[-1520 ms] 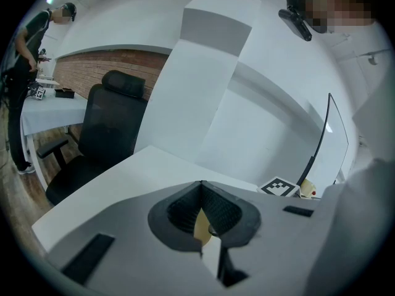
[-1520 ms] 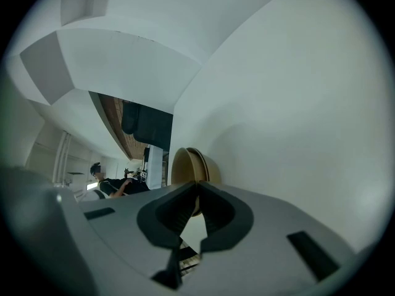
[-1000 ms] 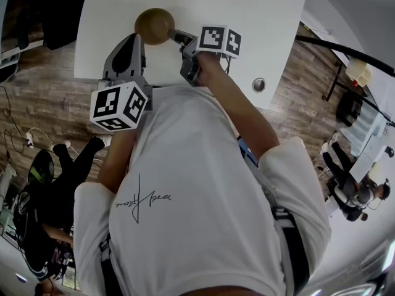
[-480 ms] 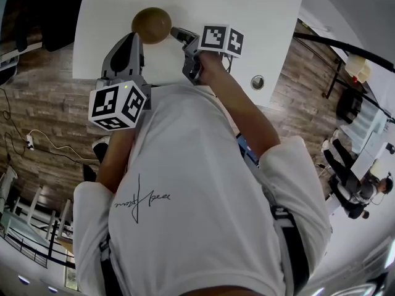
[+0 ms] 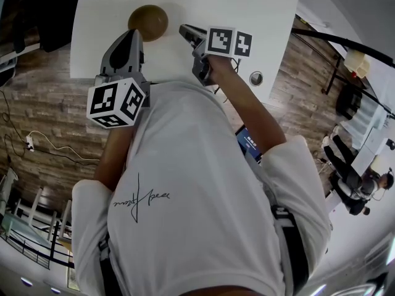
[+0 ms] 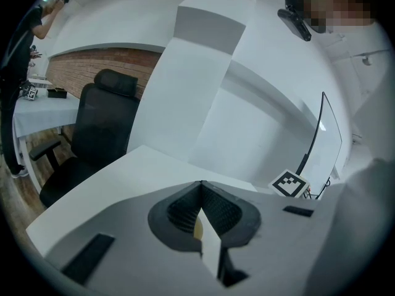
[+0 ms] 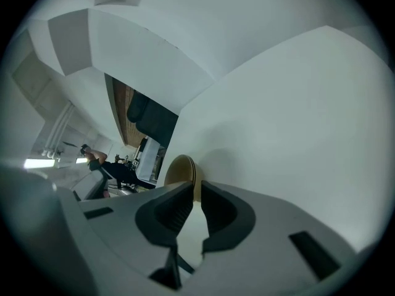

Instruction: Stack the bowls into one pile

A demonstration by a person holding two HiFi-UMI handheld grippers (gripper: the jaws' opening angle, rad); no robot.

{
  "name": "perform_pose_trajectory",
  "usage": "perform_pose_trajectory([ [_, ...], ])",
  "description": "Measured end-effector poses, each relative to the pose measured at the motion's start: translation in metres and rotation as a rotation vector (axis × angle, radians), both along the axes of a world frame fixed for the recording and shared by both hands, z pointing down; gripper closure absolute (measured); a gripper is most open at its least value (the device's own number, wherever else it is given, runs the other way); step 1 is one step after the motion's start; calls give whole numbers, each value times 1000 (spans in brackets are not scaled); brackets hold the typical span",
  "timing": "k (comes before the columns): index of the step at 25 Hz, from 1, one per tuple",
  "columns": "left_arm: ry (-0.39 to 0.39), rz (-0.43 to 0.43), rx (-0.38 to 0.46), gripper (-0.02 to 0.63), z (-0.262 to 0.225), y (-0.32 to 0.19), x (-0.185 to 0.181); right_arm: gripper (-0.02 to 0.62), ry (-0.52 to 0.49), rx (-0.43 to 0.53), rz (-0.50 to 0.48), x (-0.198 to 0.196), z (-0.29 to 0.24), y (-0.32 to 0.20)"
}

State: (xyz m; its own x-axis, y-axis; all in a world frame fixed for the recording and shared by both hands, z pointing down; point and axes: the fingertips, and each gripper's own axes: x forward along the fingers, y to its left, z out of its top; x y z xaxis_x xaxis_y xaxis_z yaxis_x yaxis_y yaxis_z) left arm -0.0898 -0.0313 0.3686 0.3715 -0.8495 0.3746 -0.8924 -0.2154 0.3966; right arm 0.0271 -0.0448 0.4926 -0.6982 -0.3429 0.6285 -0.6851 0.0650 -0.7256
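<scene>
White table (image 5: pixel 247 11) bears one bowl pile (image 5: pixel 148 22); left gripper (image 6: pixel 201 185) pinched together, right gripper (image 7: pixel 197 187) closing, narrowly apart.

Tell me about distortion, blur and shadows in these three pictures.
Head view: strong fisheye, the table edges bow, bowls sharp. Left gripper view: dark round vignette, mosaic patch top right. Right gripper view: rolled horizon, soft shadow beside the bowls on the table.

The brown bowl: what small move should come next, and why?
Probably draw the right claw back from the brown bowl. Its jaws, empty, have just been closing, it sits clear of the bowl, and no other loose bowl shows on the white table.
</scene>
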Motion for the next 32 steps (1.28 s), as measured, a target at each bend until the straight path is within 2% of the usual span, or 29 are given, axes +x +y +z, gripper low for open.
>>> perform_pose_trajectory([
  [9, 13, 37, 1, 600, 0, 2, 7, 574, 72, 180, -117, 4, -27, 4],
  [16, 17, 69, 5, 600, -1, 2, 18, 584, 145, 367, -201, 11, -57, 7],
  [22, 22, 108, 23, 600, -9, 3, 27, 586, 124, 496, -206, 11, -93, 8],
  [27, 25, 128, 37, 600, -16, 2, 32, 588, 164, 636, -271, 6, -124, 11],
  [32, 29, 135, 53, 600, -24, 4, 33, 588, 192, 723, -330, 1, -145, 17],
])
